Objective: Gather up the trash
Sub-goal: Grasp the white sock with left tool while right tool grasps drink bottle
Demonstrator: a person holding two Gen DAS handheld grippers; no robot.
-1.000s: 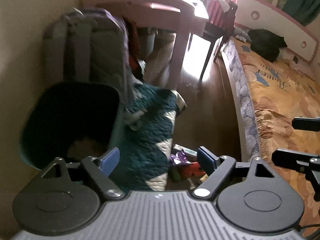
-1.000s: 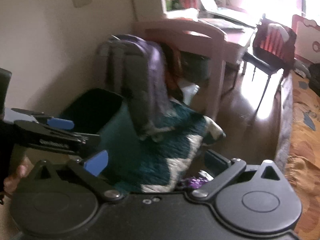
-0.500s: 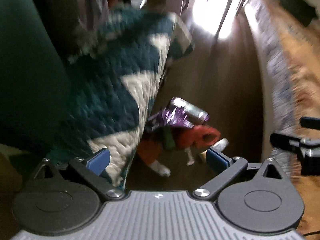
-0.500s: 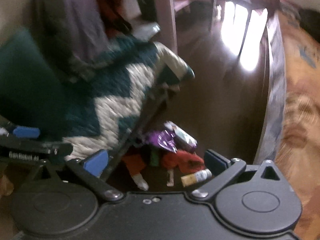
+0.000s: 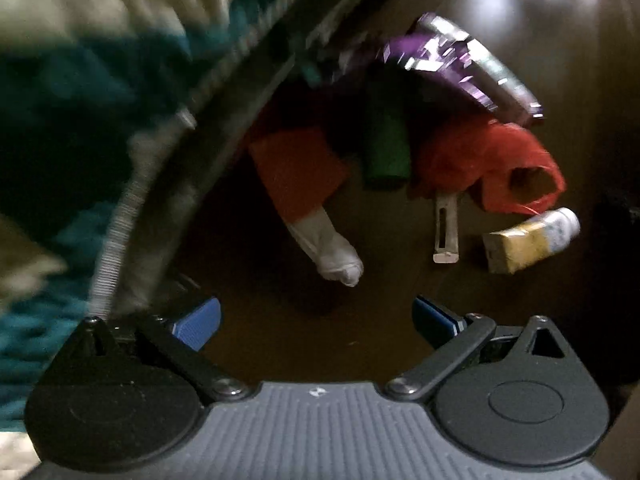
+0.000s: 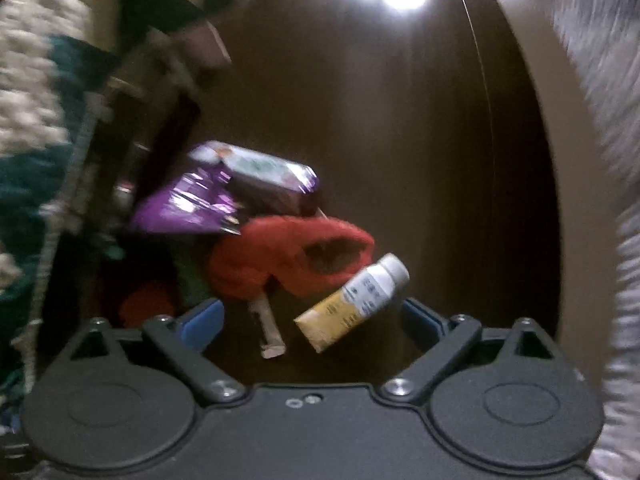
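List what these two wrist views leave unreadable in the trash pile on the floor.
- Yellow tube label: right wrist view, motion blur, too small.
- Purple wrapper print: left wrist view, glare and blur.
- Green item: left wrist view, dark; upper end under the wrapper.
- Red bag contents: hidden inside.

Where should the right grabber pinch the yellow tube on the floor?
Probably across the yellow tube at its round middle, coming straight down from above. It lies flat on the floor, clear of the red bag, and the open right gripper already straddles it.

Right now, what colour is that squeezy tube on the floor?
The tube is yellow with a white cap end; the right wrist view shows it best.
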